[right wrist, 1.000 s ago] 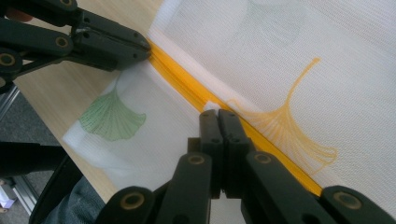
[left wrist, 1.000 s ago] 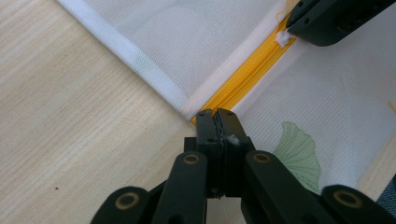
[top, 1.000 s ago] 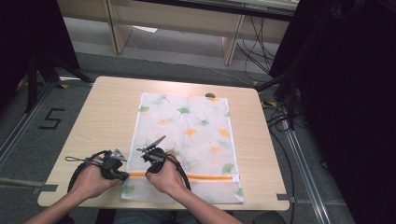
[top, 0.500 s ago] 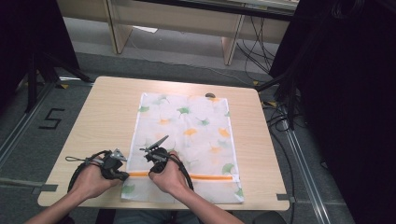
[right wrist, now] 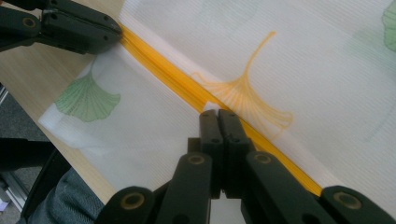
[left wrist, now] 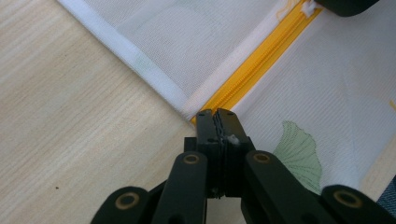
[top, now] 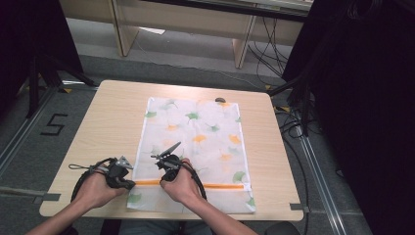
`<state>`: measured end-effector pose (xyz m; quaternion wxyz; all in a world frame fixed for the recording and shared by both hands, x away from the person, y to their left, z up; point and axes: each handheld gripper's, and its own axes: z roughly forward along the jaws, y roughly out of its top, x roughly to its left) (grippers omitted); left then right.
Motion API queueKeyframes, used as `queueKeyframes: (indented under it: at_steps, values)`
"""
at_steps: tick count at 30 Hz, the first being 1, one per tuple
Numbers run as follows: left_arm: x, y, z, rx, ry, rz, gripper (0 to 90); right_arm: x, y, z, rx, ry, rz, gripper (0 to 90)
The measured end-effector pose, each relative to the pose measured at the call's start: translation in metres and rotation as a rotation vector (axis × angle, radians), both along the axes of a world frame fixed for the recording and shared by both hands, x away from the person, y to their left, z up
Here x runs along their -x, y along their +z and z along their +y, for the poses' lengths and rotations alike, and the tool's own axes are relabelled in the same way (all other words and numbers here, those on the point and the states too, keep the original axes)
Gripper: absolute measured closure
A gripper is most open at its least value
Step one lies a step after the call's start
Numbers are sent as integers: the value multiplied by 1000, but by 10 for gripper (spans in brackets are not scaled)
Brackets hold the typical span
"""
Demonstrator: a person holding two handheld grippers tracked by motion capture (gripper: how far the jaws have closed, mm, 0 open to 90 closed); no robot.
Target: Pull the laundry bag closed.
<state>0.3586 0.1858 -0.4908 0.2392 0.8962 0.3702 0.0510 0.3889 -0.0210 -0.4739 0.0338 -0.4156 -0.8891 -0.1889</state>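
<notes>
A white mesh bag (top: 195, 132) printed with green and orange leaves lies flat on the wooden table (top: 107, 122). An orange zipper (top: 220, 185) runs across its near end. My left gripper (top: 131, 182) (left wrist: 217, 116) is shut on the bag's edge at the zipper's left end (left wrist: 243, 70). A short way to its right, my right gripper (top: 164, 179) (right wrist: 217, 114) is shut on the white zipper pull (right wrist: 210, 106), tips down on the zipper (right wrist: 168, 74). In the right gripper view the left gripper (right wrist: 70, 28) sits at the top left.
A small dark object (top: 220, 100) lies at the bag's far edge. The table's near edge (top: 147, 215) is just behind both hands. Cables (top: 288, 122) trail on the floor to the right, and a "5" mark (top: 54, 125) is on the floor to the left.
My right hand has edged slightly to the right along the zipper. The left hand has kept still.
</notes>
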Motion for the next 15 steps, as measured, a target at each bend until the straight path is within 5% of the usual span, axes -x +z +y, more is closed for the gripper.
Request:
queueKeyframes:
  at_steps: [15]
  values:
    - [0,-1,-1,11,25,-8,886,0,1,-11,20,-32,13,900]
